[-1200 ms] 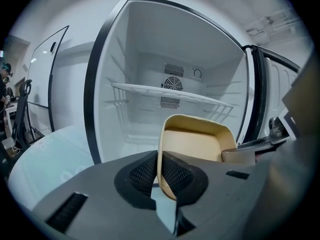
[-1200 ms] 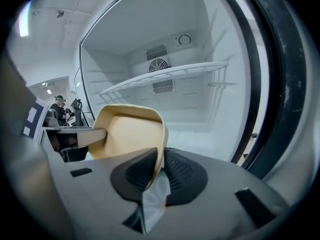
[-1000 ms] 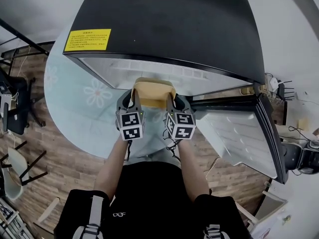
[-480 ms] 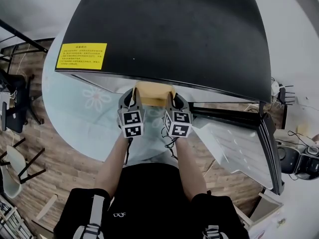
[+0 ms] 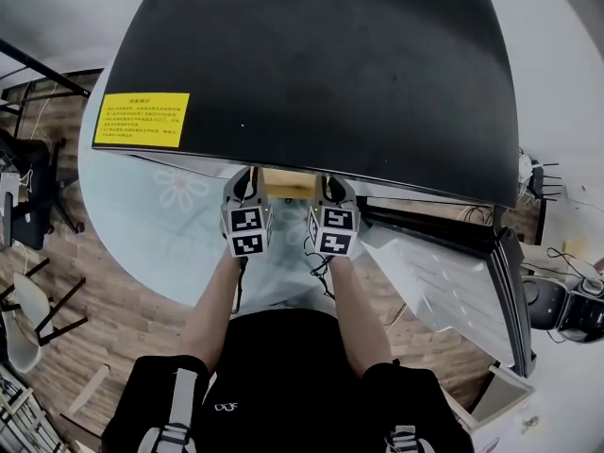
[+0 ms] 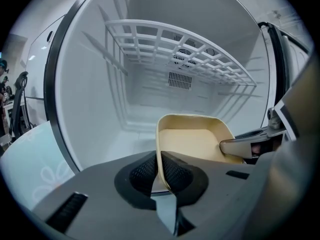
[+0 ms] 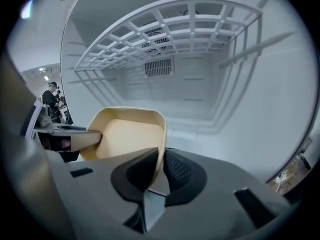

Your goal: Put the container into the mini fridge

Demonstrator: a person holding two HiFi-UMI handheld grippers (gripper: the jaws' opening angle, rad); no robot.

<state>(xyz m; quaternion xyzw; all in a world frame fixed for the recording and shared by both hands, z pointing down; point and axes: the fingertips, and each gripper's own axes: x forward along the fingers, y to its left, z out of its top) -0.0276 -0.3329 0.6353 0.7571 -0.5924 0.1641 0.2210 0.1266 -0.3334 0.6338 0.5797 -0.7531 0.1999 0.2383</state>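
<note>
Right now the container (image 6: 192, 139), a shallow beige tray that looks empty, is sitting inside the mini fridge (image 5: 311, 64), low in the cavity under the white wire shelf (image 6: 180, 44). Whether it is resting on the fridge floor or hanging just above it, I cannot tell.

The left gripper (image 6: 159, 170) is straddling the container's left wall at the rim. Its jaws are opening, though the ribbed pads look to be touching the wall on both sides. The right gripper (image 7: 161, 171) is pinching the opposite wall, its pads closed on the thin plastic. From the head view only the container's near edge is showing between the two grippers, beneath the fridge's black top, with the door (image 5: 453, 281) hanging open to the right.

The container is probably handling as light and fairly stiff, with smooth walls thin enough to flex or slip under a one-sided pinch. Gripping both side walls just below the rim is likely giving the steadiest hold. With one side loosening, the tray may be tilting unless it is already seated.
</note>
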